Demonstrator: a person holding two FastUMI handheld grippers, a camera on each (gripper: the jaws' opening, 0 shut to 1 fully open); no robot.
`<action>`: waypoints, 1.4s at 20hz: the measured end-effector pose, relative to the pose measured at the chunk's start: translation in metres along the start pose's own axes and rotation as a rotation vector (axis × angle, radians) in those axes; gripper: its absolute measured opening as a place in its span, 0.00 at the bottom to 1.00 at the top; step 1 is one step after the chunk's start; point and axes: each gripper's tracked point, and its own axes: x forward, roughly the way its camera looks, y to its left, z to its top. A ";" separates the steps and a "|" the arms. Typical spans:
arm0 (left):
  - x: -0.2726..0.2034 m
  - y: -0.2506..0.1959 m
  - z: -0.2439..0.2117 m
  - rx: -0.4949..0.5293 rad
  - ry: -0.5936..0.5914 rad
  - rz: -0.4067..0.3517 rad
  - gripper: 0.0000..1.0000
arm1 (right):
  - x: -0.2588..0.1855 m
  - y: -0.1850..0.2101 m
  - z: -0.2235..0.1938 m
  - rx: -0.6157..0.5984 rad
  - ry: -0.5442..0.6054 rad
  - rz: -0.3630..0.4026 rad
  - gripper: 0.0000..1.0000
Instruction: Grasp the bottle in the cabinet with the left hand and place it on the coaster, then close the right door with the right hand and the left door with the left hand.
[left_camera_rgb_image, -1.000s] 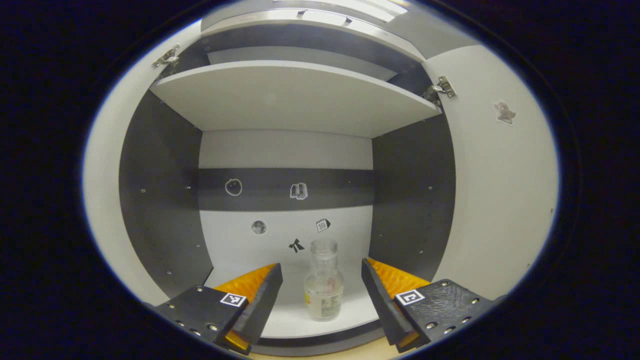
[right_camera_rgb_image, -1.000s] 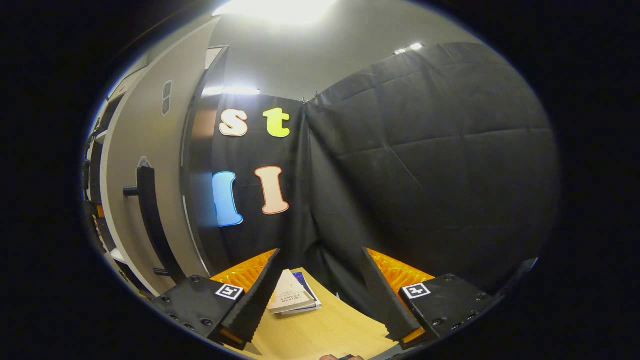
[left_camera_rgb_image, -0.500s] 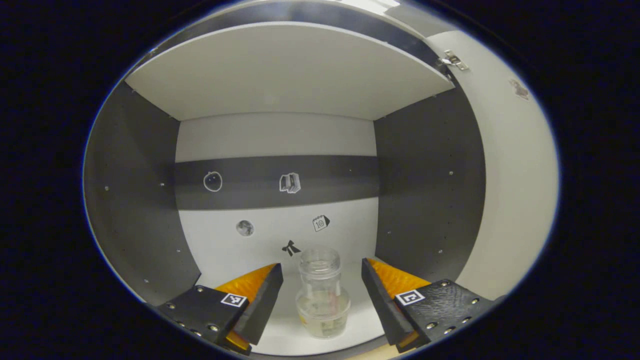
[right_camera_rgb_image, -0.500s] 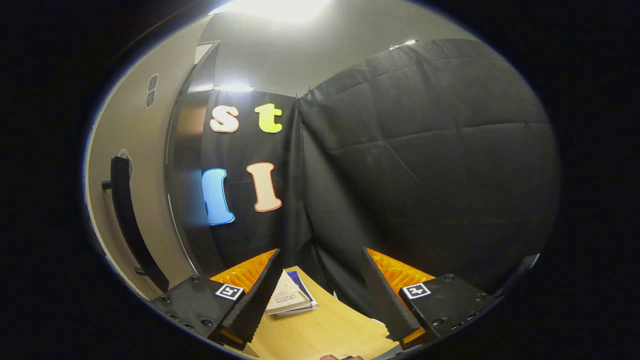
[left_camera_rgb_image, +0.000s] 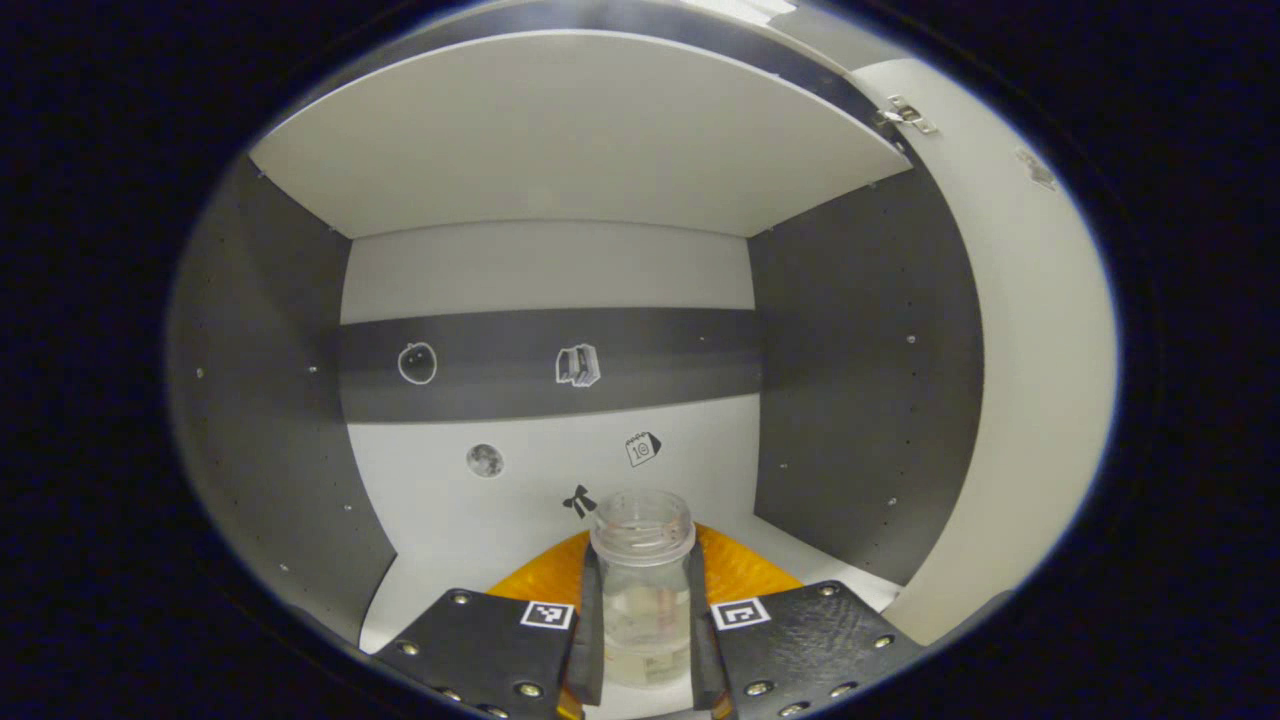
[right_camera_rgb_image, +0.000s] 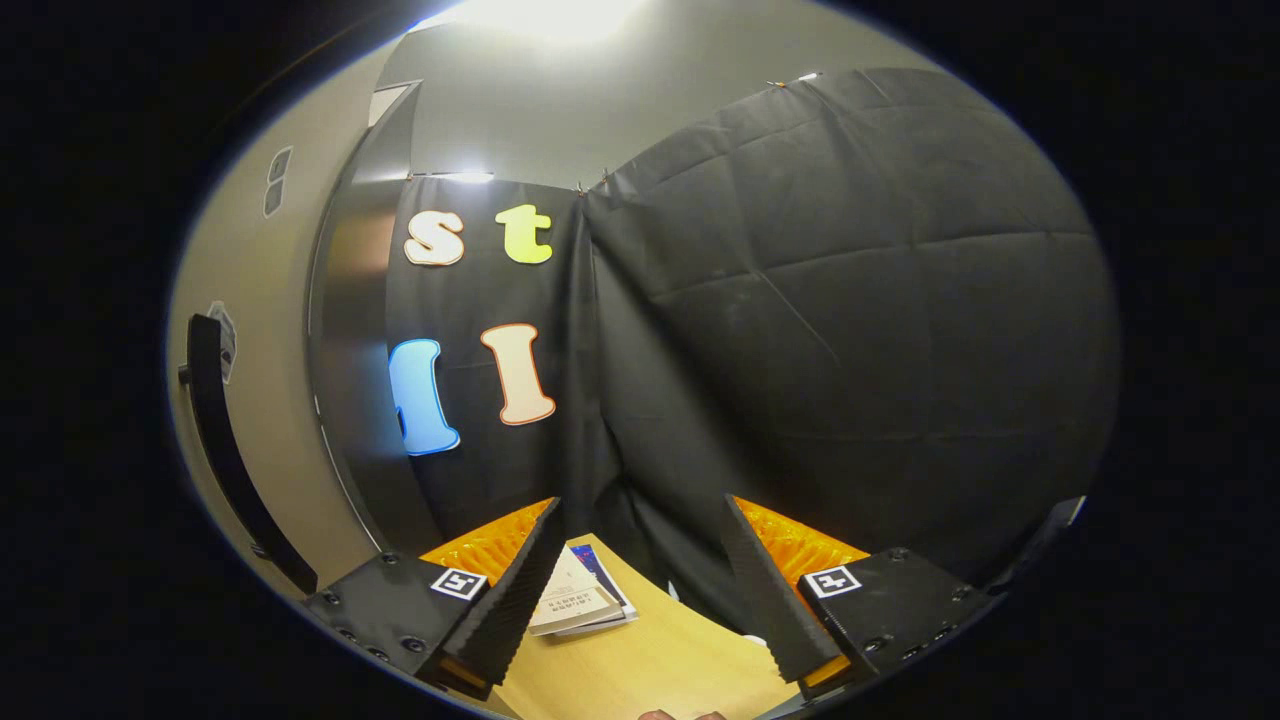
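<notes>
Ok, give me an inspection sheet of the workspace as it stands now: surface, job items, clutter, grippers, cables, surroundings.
Surface: wooden tabletop in the right gripper view; white cabinet floor in the left gripper view.
Job's things: clear glass bottle, uncapped and upright on the cabinet floor; right door open, with its dark bar handle.
Clutter: booklets stacked on the tabletop; small stickers on the cabinet's back wall.
Grippers: left gripper closed on the bottle, a finger on each side; right gripper open, holding nothing, above the tabletop.
Cables: nothing seen.
Surroundings: shelf above the bottle, door hinge, black cloth booth wall.
</notes>
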 end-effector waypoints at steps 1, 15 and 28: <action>-0.004 -0.001 0.002 0.000 0.000 -0.005 0.37 | 0.001 0.002 0.000 -0.001 0.003 0.006 0.95; -0.132 -0.053 0.041 -0.019 -0.071 -0.199 0.35 | -0.025 0.020 -0.002 -0.031 0.022 0.095 0.95; -0.205 -0.041 -0.122 -0.188 0.070 -0.215 0.34 | -0.061 0.039 0.000 0.001 0.074 0.173 0.95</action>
